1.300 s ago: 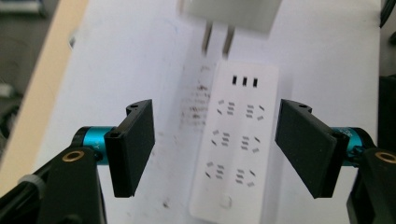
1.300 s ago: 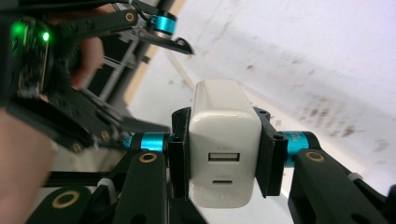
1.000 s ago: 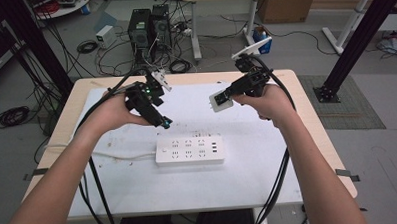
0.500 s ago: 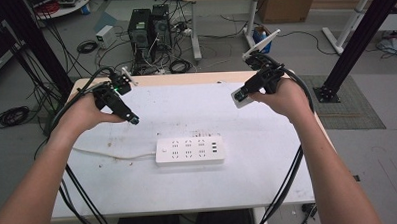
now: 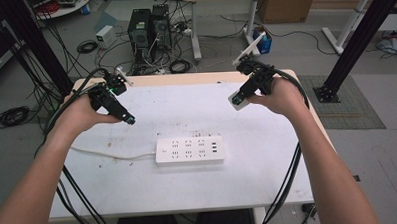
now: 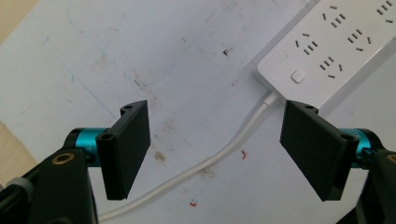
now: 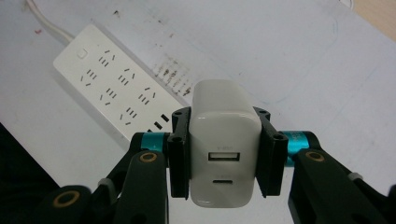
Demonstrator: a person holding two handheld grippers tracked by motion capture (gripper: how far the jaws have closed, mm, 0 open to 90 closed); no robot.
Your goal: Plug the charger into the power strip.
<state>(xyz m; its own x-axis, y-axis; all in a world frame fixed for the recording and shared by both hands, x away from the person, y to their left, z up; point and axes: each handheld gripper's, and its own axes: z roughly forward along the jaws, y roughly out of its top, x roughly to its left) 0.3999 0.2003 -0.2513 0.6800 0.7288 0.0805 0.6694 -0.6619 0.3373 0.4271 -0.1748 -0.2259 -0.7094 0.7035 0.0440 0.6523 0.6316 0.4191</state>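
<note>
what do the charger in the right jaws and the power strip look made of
Charger: likely smooth white moulded plastic, with a soft sheen and rounded corners. Power strip: apparently the same kind of white plastic, a rigid one-piece shell with crisp socket slots.

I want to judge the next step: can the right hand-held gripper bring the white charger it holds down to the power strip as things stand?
Probably yes. The right hand-held gripper is shut on the white charger, above the table. Nothing lies between it and the power strip, and the left hand-held gripper is off to the side.

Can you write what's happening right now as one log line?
right gripper: shut on white plastic USB charger block | left gripper: open, empty | white rectangular power strip: flat on table
</note>
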